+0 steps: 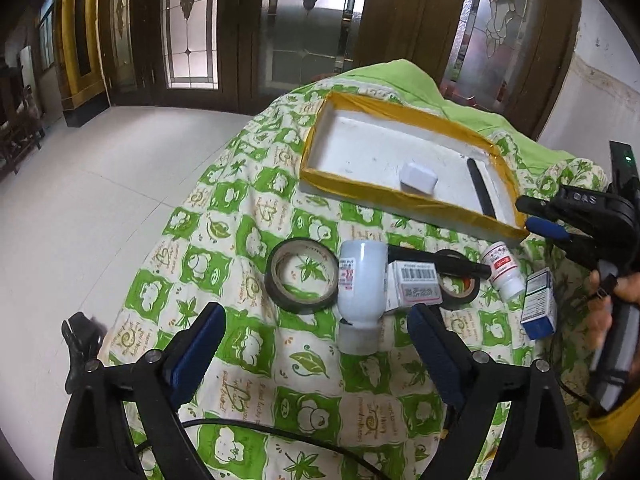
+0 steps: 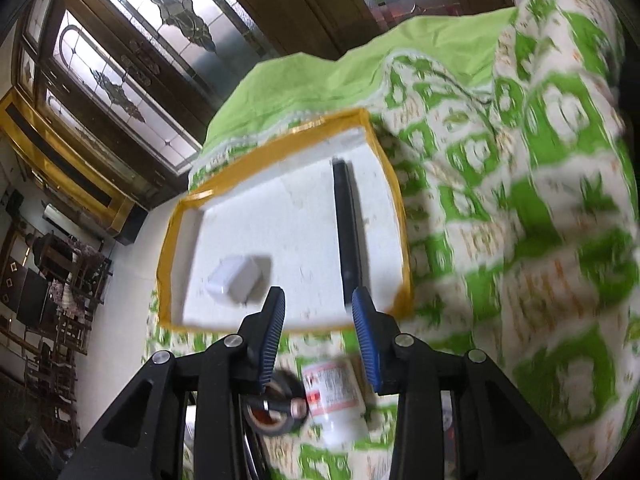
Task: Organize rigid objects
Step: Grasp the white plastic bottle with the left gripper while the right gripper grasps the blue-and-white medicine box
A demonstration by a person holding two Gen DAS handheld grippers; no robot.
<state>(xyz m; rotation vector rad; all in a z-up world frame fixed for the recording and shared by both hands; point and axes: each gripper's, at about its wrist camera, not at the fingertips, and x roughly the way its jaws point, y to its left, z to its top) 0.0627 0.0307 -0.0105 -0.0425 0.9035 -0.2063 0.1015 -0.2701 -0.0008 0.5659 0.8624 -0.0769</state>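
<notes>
Tongs tilt steeply down – my left gripper (image 1: 316, 364) wide open, empty, my right gripper (image 2: 318, 334) slightly parted, empty. White bottle (image 1: 360, 292) lies just ahead of the left fingers; black pen (image 2: 347, 236) beyond the right.

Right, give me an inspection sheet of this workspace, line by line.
Surface: green-and-white patterned quilt, rumpled at the far side.
Job's things: yellow-rimmed tray holds a small white box and a black pen. On the quilt lie a black tape roll, a large white bottle on its side, a barcode carton, a black marker across a second tape roll, a small pill bottle and a blue-and-white carton.
Clutter: nothing seen.
Grippers: left gripper open and empty; right gripper fingers apart, empty.
Cables: black cable across the near quilt.
Surroundings: stained-glass wooden doors, pale tiled floor.
</notes>
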